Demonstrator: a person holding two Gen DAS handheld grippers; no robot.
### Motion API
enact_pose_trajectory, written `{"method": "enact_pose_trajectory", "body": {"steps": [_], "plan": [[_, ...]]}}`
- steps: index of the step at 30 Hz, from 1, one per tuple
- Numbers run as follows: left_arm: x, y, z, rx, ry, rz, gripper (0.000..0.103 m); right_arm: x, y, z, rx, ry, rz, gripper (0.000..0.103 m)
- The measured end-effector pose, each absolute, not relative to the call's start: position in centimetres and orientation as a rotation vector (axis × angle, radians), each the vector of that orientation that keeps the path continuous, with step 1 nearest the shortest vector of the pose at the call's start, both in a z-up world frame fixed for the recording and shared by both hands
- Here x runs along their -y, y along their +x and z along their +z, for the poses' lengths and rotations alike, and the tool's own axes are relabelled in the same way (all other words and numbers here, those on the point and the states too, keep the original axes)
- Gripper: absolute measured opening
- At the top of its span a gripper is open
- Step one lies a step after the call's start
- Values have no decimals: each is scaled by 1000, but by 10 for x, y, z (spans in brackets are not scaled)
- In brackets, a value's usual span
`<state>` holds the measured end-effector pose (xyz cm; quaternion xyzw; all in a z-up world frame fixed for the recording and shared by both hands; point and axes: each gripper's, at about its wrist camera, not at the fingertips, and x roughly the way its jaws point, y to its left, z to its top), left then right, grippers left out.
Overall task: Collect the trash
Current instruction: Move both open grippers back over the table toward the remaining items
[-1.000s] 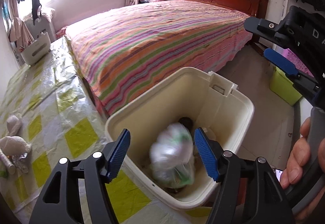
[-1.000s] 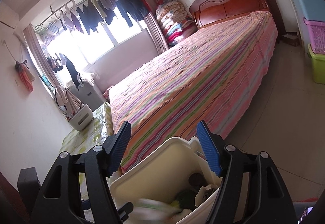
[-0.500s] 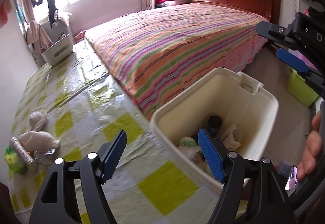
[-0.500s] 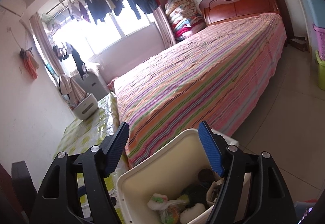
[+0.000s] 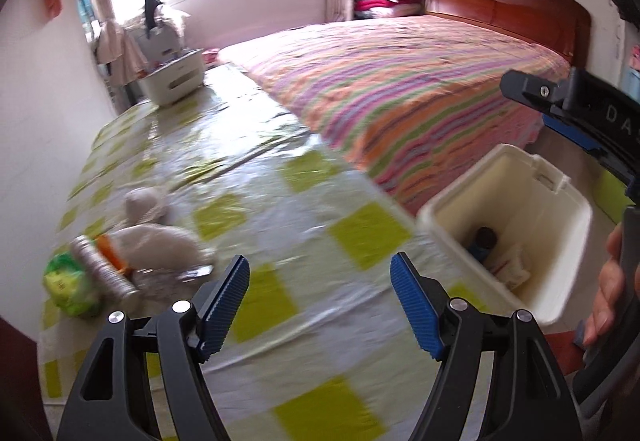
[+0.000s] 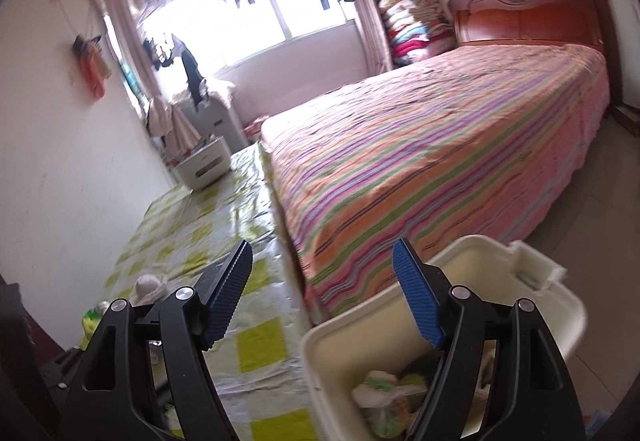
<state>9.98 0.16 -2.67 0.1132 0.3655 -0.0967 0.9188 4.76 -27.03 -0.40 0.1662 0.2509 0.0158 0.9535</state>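
Note:
A cream bin (image 5: 560, 273) stands beside the table at the right; in the right wrist view the bin (image 6: 332, 353) holds a crumpled plastic bag (image 6: 380, 397) and other trash. My left gripper (image 5: 320, 301) is open and empty above the yellow-checked table (image 5: 248, 201). At the table's left lie a green bag (image 5: 68, 285), a silver roll (image 5: 104, 269) and white crumpled wads (image 5: 156, 241). My right gripper (image 6: 322, 297) is open and empty above the bin's near rim; it also shows at the right edge of the left wrist view (image 5: 576, 125).
A bed with a striped cover (image 5: 400, 89) runs along the table's right side. A white basket (image 5: 176, 77) stands at the table's far end. A wall borders the table on the left. A green box (image 5: 612, 189) sits on the floor beyond the bin.
The plastic bag dropped from my left gripper into the bin. My left gripper then swung left from over the bin to over the table. My right gripper turned slightly left.

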Motion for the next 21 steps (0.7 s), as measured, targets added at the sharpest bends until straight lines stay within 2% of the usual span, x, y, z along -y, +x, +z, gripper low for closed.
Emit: {"method": "enact_pose_trajectory", "body": {"steps": [21], "plan": [[-259, 95, -24, -784, -190, 258, 71, 103, 87, -26, -634, 111, 280, 72]]}}
